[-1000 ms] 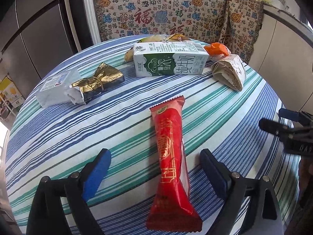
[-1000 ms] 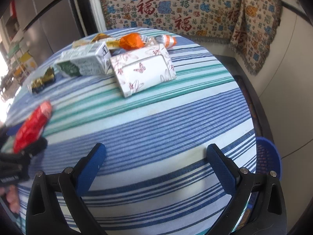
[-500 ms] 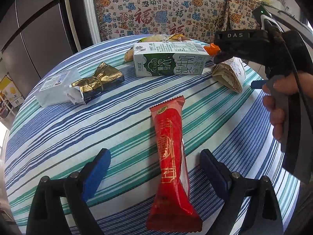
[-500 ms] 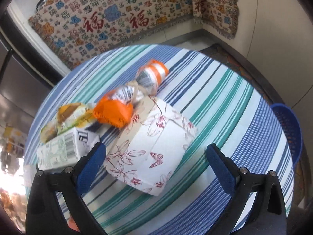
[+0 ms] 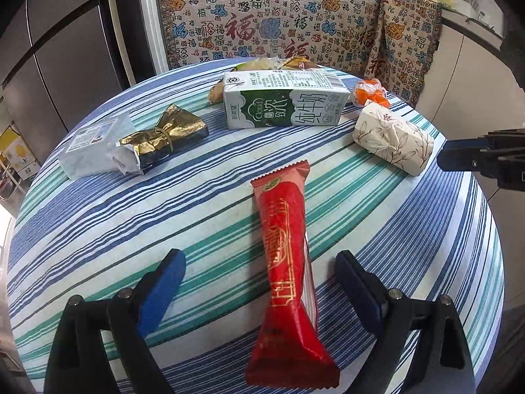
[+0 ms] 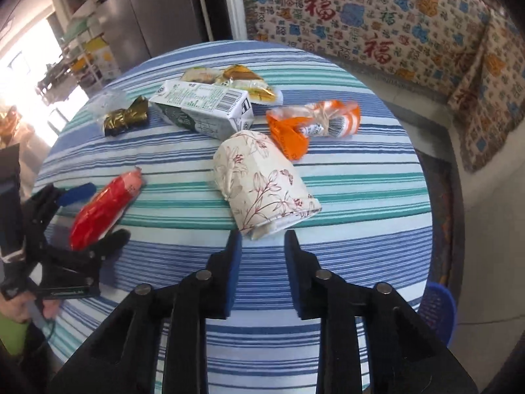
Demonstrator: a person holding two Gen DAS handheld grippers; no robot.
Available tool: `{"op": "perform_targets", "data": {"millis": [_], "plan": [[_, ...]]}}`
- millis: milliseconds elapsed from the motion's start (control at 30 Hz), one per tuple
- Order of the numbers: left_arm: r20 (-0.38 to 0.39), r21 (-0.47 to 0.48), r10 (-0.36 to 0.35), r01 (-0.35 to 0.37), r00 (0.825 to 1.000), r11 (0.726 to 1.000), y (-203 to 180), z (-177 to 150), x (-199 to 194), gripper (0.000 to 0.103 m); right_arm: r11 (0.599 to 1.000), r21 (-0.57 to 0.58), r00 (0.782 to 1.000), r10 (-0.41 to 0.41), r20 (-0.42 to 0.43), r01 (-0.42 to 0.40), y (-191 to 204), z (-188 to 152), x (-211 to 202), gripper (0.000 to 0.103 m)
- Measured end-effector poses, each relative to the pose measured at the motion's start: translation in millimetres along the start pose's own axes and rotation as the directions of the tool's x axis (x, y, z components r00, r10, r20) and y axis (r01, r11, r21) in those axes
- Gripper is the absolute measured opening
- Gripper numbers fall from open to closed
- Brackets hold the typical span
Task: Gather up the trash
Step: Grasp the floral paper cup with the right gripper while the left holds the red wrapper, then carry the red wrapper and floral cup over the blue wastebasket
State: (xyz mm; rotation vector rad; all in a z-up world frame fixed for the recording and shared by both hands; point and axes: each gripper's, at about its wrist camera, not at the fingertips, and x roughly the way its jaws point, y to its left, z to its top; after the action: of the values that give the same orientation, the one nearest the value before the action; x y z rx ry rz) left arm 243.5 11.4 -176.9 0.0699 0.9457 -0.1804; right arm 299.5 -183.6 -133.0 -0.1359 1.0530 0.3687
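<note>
A long red snack wrapper (image 5: 287,252) lies on the striped round table (image 5: 98,229), lengthwise between the fingers of my open left gripper (image 5: 259,256), which do not touch it. A floral tissue pack (image 6: 262,184) lies in the middle of the table. My right gripper (image 6: 262,236) points down at the pack's near end and its jaws are closing. The pack's end sits just at the fingertips, and no pad clearly presses on it. From the left wrist view a right fingertip (image 5: 459,159) shows just off the pack (image 5: 393,141).
A green-and-white milk carton (image 5: 282,101), a gold foil wrapper (image 5: 164,134), a clear packet (image 5: 92,144), an orange wrapper (image 6: 308,124) and a yellow snack bag (image 6: 242,82) lie further back. A blue basket (image 6: 438,308) stands on the floor beyond the table's right edge.
My right gripper swung over to the floral pack, lifted a little and rolled, and its jaws narrowed from wide apart. The left gripper and the red wrapper stayed put.
</note>
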Motion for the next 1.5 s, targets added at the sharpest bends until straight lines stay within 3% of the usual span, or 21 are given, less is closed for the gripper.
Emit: {"op": "perform_targets", "data": {"millis": [33, 100, 167, 333, 467, 500, 533, 567, 600, 633, 833, 1033, 1500], "plan": [[0.004, 0.0, -0.021, 0.021, 1.0, 1.0, 1.7, -0.7, -1.6, 0.094, 1.0, 0.005, 1.0, 0.005, 0.01, -0.005, -0.2, -1.6, -0.3, 0.075], [0.015, -0.013, -0.099, 0.1, 0.995, 0.995, 10.2, -3.9, -7.5, 0.094, 1.0, 0.018, 0.999, 0.013, 0.037, -0.013, -0.4, -3.9, -1.5, 0.085], [0.012, -0.028, -0.161, 0.162, 0.987, 0.986, 20.9, -6.8, -13.1, 0.094, 1.0, -0.008, 0.999, 0.001, 0.052, 0.0, 2.8, -2.5, 0.4, 0.085], [-0.04, -0.009, -0.235, 0.235, 0.971, 0.972, 28.9, 0.1, -17.6, 0.094, 0.988, -0.148, 0.999, -0.041, 0.032, 0.046, 24.8, 14.9, 18.8, 0.085], [-0.068, 0.025, -0.23, 0.232, 0.971, 0.972, 16.7, 12.3, -15.1, 0.093, 0.974, -0.216, 0.996, -0.078, -0.04, 0.068, 30.6, 27.2, 44.4, 0.084], [-0.071, 0.031, -0.217, 0.22, 0.974, 0.975, 14.4, 12.4, -14.2, 0.091, 0.972, -0.224, 0.995, -0.085, -0.049, 0.072, 29.9, 28.6, 48.3, 0.077], [-0.073, 0.042, -0.196, 0.2, 0.978, 0.979, 11.2, 14.3, -13.4, 0.074, 0.972, -0.224, 0.994, -0.09, -0.061, 0.074, 28.8, 29.2, 50.7, 0.053], [-0.081, 0.053, -0.176, 0.18, 0.981, 0.982, 8.4, 14.9, -12.1, 0.057, 0.972, -0.22, 0.993, -0.098, -0.059, 0.083, 27.9, 29.8, 49.1, 0.053], [-0.096, 0.057, -0.166, 0.172, 0.981, 0.984, 8.9, 14.5, -10.1, 0.018, 0.976, -0.204, 0.994, -0.093, -0.051, 0.081, 26.8, 29.4, 43.5, 0.048], [-0.109, 0.049, -0.172, 0.178, 0.979, 0.983, 9.3, 13.8, -8.4, 0.015, 0.981, -0.181, 0.996, -0.078, -0.047, 0.068, 25.3, 29.0, 36.7, 0.046], [-0.072, -0.011, -0.233, 0.232, 0.97, 0.973, 11.1, 5.4, -22.4, 0.012, 0.998, -0.046, 0.999, 0.037, -0.007, -0.038, 20.8, 11.3, -6.4, 0.044], [-0.028, -0.016, -0.293, 0.293, 0.956, 0.956, -9.7, 4.5, -46.6, 0.012, 0.989, 0.08, 0.992, 0.119, 0.046, -0.123, 9.9, -21.3, -40.0, 0.044], [-0.014, 0.067, -0.356, 0.357, 0.934, 0.932, -97.5, 17.6, -62.7, 0.011, 0.959, 0.257, 0.986, 0.089, 0.139, -0.123, -36.7, -75.3, -85.1, 0.044]]}}
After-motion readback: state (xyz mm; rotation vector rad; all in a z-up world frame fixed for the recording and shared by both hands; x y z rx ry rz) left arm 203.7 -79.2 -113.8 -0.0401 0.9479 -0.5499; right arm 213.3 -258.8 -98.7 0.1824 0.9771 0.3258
